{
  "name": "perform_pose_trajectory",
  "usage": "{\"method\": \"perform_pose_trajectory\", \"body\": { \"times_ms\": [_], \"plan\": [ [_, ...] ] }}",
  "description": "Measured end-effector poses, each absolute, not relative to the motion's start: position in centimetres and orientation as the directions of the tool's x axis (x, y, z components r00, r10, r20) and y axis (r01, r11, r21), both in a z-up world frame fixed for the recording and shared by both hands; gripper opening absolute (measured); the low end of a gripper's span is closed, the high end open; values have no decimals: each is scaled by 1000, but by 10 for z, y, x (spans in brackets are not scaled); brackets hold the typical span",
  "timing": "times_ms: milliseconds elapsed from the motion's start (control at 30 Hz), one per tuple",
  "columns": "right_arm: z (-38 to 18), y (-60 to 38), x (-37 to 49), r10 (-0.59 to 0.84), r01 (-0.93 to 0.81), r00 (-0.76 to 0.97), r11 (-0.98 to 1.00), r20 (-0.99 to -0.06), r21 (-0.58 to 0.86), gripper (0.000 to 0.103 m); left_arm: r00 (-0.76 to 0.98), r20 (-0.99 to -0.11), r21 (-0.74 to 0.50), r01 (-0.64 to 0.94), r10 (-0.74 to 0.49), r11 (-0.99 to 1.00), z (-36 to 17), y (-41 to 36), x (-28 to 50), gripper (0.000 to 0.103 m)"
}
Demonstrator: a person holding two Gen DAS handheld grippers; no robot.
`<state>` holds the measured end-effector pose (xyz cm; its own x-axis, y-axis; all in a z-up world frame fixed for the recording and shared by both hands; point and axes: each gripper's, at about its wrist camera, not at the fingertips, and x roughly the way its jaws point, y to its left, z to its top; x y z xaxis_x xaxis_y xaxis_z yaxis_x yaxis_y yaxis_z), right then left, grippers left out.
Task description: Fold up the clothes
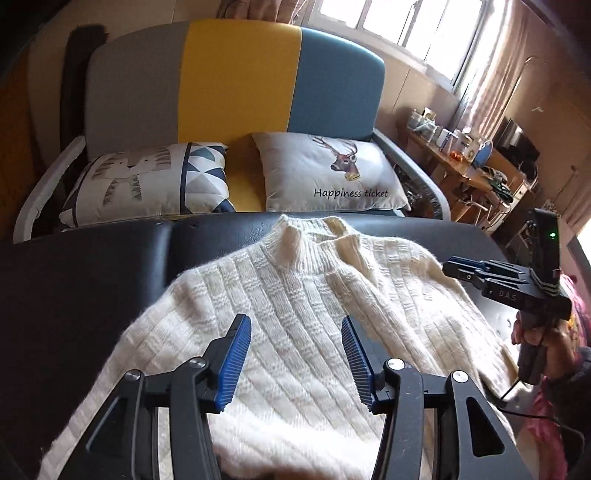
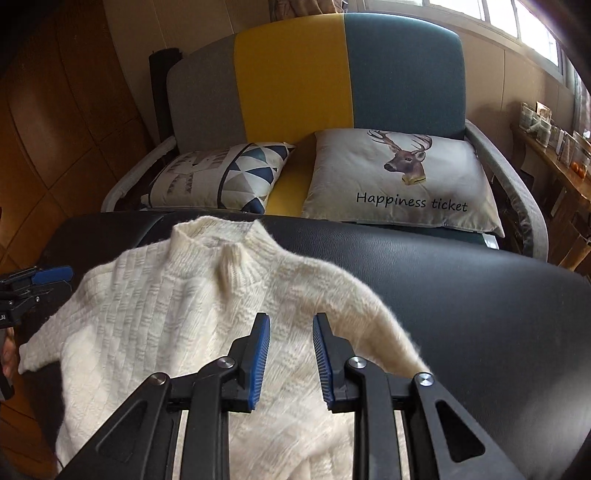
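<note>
While over the sweater (image 1: 295,314): both grippers, level, agape.

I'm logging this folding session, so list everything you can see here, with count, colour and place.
sweater: one, cream-white knit, spread flat on the black surface, collar toward the sofa.
black padded surface: one, under the sweater.
sofa: one, grey, yellow and blue panels, behind the surface.
deer cushion: one, pale grey, reads "Happiness ticket", on the sofa's right side.
geometric cushion: one, white with blue triangles, on the sofa's left side.
cluttered table: one, wooden, far right by the window.
left claw: black with blue pads, open, above the sweater.
right claw: same colours, open, above the sweater's right shoulder.
</note>
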<state>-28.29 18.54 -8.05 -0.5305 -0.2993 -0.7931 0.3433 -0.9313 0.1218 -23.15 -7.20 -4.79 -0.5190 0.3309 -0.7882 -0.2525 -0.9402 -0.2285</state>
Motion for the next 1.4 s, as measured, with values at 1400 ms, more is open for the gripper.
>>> {"method": "perform_pose_trajectory", "body": {
  "times_ms": [1400],
  "plan": [
    [-132, 144, -349, -305, 439, -393, -891, -868, 115, 30, -479, -848, 68, -523, 227, -850, -101, -50, -322, 55]
  ]
}}
